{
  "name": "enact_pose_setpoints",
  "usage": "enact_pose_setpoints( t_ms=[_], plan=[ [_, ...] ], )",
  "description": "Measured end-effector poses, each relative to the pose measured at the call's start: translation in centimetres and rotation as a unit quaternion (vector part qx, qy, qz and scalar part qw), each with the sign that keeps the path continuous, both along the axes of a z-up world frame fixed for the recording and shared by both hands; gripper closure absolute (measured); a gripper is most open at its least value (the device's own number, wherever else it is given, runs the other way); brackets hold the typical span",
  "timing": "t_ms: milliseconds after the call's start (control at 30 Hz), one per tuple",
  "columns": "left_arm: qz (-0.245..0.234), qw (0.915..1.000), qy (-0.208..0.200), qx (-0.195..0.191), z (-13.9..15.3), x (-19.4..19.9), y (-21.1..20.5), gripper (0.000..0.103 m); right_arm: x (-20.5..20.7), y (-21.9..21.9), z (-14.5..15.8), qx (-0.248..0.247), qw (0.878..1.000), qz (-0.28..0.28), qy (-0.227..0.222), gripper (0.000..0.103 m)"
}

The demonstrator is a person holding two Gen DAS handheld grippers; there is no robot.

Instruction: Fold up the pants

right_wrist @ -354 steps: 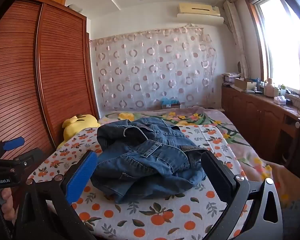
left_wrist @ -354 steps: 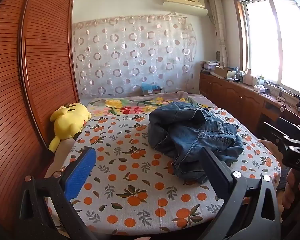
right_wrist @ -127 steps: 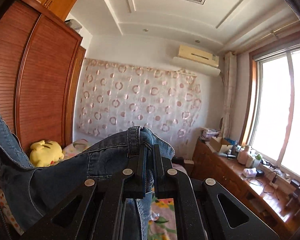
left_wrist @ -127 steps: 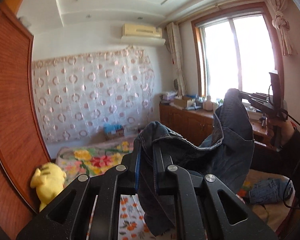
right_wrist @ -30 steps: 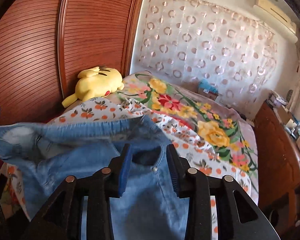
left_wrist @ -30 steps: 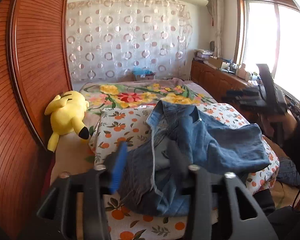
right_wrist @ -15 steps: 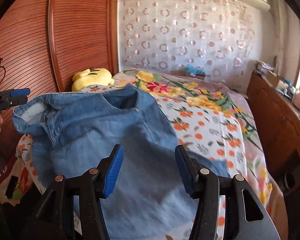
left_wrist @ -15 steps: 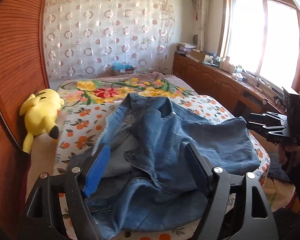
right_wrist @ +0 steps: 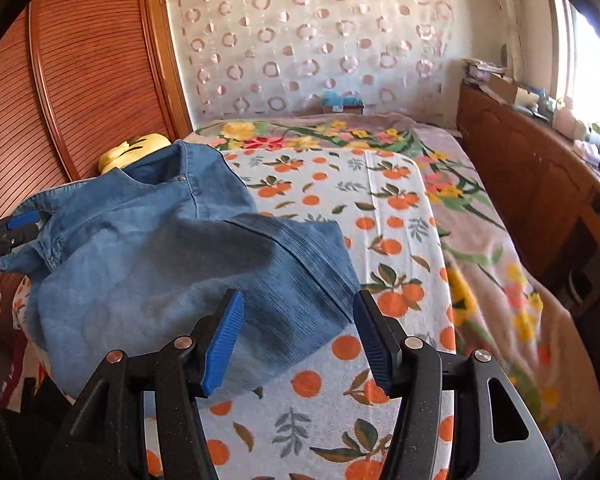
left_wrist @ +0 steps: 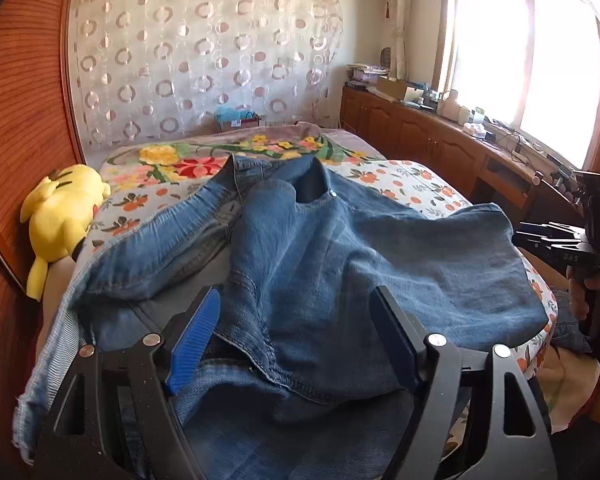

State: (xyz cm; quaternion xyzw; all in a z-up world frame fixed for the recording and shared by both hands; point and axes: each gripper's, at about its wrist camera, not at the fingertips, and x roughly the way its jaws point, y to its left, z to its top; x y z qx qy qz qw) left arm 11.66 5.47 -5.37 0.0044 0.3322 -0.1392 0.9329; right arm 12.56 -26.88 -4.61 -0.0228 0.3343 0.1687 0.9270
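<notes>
Both my left claw (left_wrist: pixel 292 336) and right claw (right_wrist: pixel 298 338) hang spread and empty over the jeans (left_wrist: pixel 340 248), rumpled on the bed (right_wrist: pixel 380 208); heavy, floppy denim, I'd pinch the waistband.

Bright daylight from the window (left_wrist: pixel 520 60) at right, blown out to white glare. Soft shadow on the jeans (right_wrist: pixel 172 256) near the right gripper (right_wrist: pixel 298 340). Strong fisheye bending at the edges, dark corners. Slight motion blur on the near denim; far wall and curtain (left_wrist: pixel 204 52) fairly sharp.
</notes>
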Motion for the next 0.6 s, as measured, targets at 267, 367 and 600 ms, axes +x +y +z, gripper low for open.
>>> enact_pose_setpoints(
  t_ms=[267, 367, 600],
  plan=[
    [0.003, 0.9999, 0.015, 0.002, -1.4, -0.1, -0.3, 0.025, 0.8, 1.3, -1.5, 0.034, 0.997, 0.020, 0.072, 0.042],
    [0.002, 0.9999, 0.017, 0.003, -1.5, -0.2, -0.4, 0.025, 0.8, 2.0, -2.0, 0.030, 0.995, 0.028, 0.088, 0.042],
    [0.006, 0.9999, 0.016, 0.001, -1.3, -0.2, 0.0, 0.025, -0.2, 4.7, 0.1, -0.024, 0.996, 0.074, 0.048, 0.099]
  ],
)
